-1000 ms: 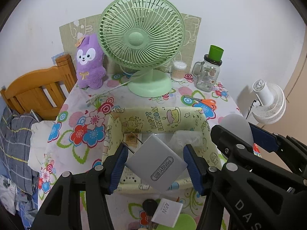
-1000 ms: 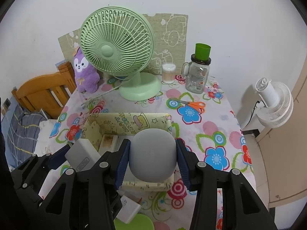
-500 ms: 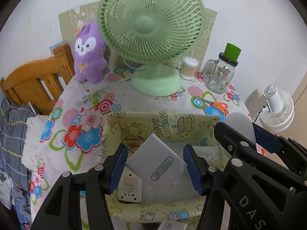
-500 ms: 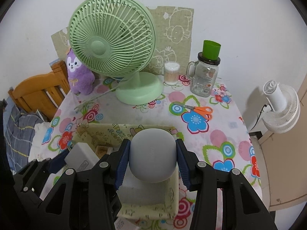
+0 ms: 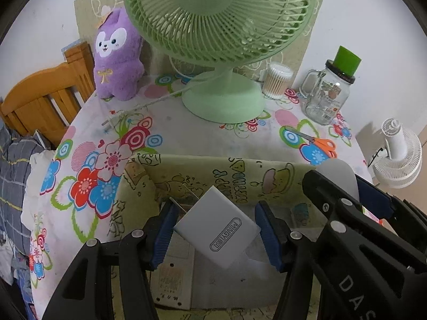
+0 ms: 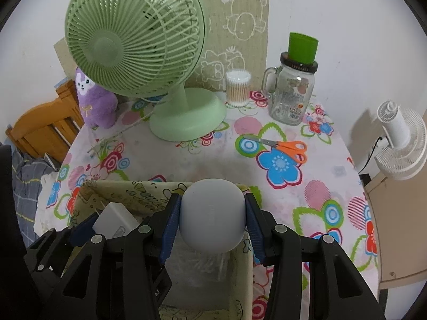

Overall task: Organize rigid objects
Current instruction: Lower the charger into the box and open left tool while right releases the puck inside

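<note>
**Both grippers have come down over the fabric bin, loads still clamped**

The left gripper has dropped forward and lower than a second ago: the far wall of the fabric storage bin, which then sat well ahead of its fingers, now stands just beyond them, and the bin floor fills the space below. Its fingers are clamped on the grey wall charger, held tilted on a corner with its prongs pointing toward the bin's far left. Below and between the fingers lies a flat white power strip, already inside the bin.

To the right, the right gripper has made the same approach. Its fingers are closed tight on a rounded pale-grey case, which now hangs over the bin's right half, above crumpled clear plastic on the bin floor; earlier the near rim lay under it.

Judging by this, both items are carried past the rim and placement is next. The charger should be let go clear of the power strip, and the case has room to its side. The scissors on the tabletop, far ahead of the right fingers, remain unsorted.
</note>
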Available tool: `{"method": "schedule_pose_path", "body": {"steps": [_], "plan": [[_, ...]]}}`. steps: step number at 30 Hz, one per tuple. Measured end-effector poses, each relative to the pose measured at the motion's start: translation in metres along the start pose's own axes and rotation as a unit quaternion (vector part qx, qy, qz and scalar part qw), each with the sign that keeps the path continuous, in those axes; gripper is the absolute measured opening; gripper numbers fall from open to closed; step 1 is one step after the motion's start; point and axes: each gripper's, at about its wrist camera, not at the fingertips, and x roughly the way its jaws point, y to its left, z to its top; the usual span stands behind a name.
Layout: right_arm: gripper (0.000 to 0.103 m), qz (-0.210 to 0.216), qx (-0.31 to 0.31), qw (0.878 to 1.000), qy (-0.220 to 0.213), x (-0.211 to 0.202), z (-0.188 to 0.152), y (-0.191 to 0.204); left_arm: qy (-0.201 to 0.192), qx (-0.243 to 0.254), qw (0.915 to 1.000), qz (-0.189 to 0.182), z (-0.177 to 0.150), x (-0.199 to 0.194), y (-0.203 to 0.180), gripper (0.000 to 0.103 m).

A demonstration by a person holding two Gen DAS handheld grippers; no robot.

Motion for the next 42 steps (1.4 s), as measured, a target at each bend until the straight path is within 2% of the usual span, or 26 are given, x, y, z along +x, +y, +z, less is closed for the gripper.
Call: {"method": "schedule_pose_path", "body": {"steps": [10, 14, 20, 25, 31, 35, 36, 39, 42], "plan": [[0.05, -0.009, 0.001, 1.0, -0.005, 0.009, 0.003, -0.004, 0.003, -0.01, 0.9999, -0.013, 0.003, 0.013, -0.003, 0.063], [0.05, -0.006, 0.003, 1.0, -0.004, 0.007, 0.002, -0.004, -0.001, -0.006, 0.9999, -0.011, 0.002, 0.01, -0.003, 0.076], [0.05, 0.01, -0.008, 1.0, -0.004, -0.001, 0.001, 0.004, -0.002, -0.003, 1.0, -0.008, 0.001, 0.0, 0.001, 0.088], [0.05, 0.035, -0.018, 0.999, -0.003, -0.006, -0.003, 0.016, 0.01, 0.004, 0.9999, -0.007, -0.003, -0.009, 0.011, 0.093], [0.05, 0.06, -0.011, 0.998, 0.017, 0.002, -0.014, 0.024, 0.018, 0.04, 0.9989, -0.017, -0.013, -0.018, 0.015, 0.097], [0.051, 0.07, -0.002, 0.997, 0.015, 0.006, -0.017, 0.025, 0.018, 0.048, 0.9987, -0.008, -0.015, -0.019, 0.015, 0.093], [0.052, 0.069, -0.001, 0.998, 0.013, 0.006, -0.017, 0.024, 0.018, 0.049, 0.9986, -0.006, -0.015, -0.018, 0.015, 0.093], [0.072, 0.059, 0.003, 0.998, 0.011, 0.006, -0.016, 0.022, 0.021, 0.051, 0.9985, -0.002, -0.014, -0.018, 0.013, 0.093], [0.079, 0.056, 0.007, 0.998, 0.006, 0.001, -0.016, 0.02, 0.02, 0.051, 0.9985, -0.007, -0.014, -0.02, 0.013, 0.094]]}}
